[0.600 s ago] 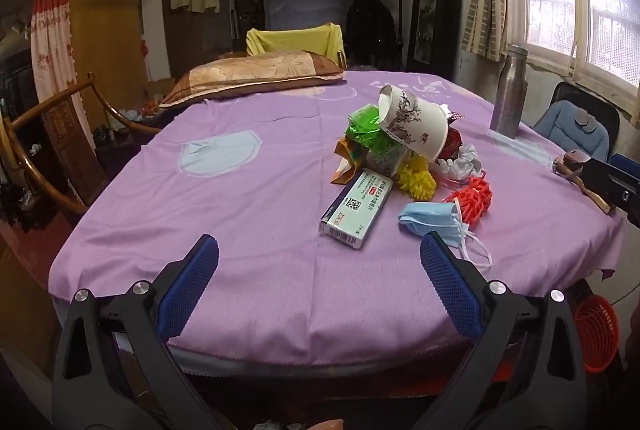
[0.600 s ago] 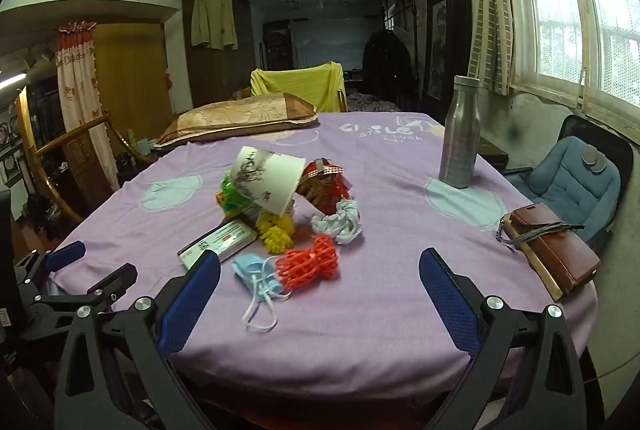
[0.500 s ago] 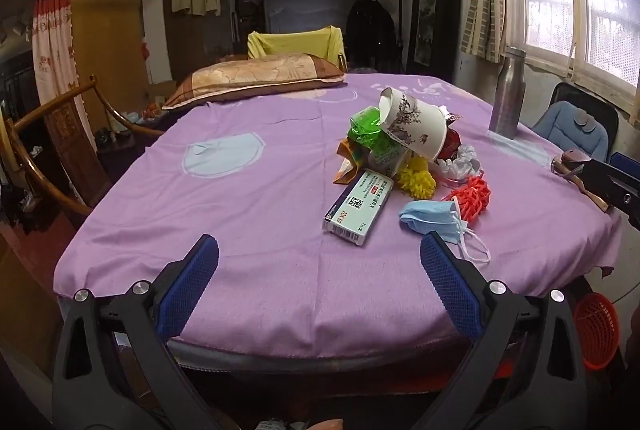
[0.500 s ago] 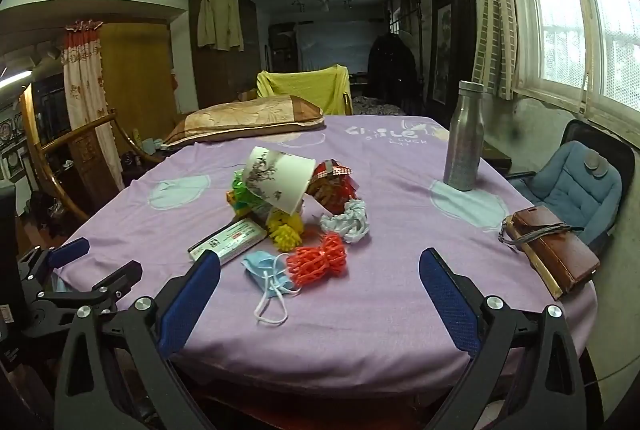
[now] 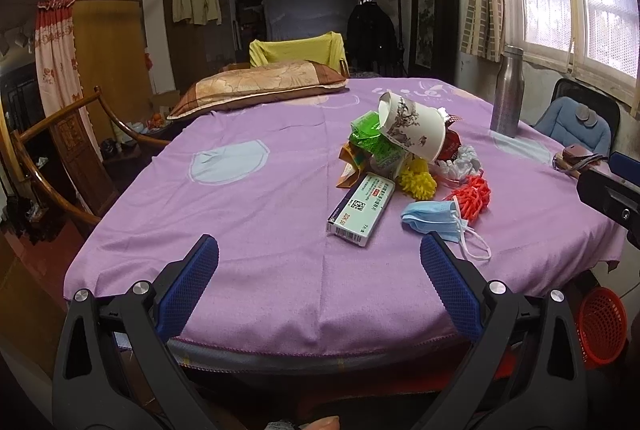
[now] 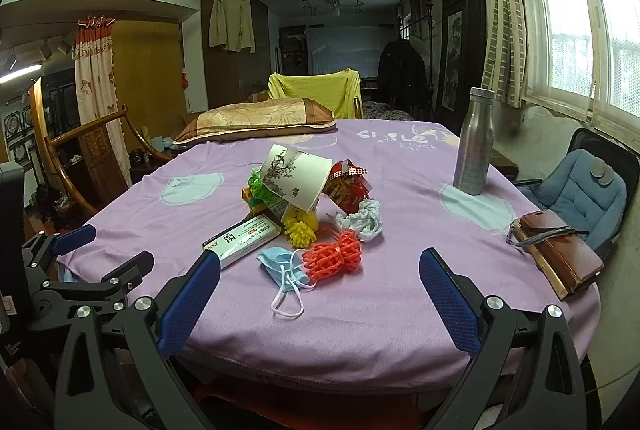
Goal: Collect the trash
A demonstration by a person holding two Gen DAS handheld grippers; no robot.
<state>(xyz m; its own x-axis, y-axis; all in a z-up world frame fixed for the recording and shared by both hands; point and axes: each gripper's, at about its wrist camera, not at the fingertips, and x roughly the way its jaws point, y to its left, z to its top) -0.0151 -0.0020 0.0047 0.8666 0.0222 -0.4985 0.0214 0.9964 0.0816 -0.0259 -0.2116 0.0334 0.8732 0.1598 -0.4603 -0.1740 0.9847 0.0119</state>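
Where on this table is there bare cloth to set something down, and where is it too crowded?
Bare purple cloth runs from the near edge up to the pillow, left of the medicine box. In the right wrist view another bare patch lies between the red mesh bundle and the brown wallet, below the steel bottle. Crowded: the trash heap around the tipped paper cup.

- Trash heap (image 6: 308, 213) sits mid-table (image 6: 400, 310).
- Paper cup (image 6: 298, 181) lies tipped on top.
- Medicine box (image 6: 242, 240) at the heap's 8 o'clock.
- Face mask (image 6: 280, 264) at 6.
- Bottle (image 6: 474, 141) at 2.
- Pillow (image 6: 256, 119) at 12.
- Wallet (image 6: 560, 250), possibly a pouch, at 4.
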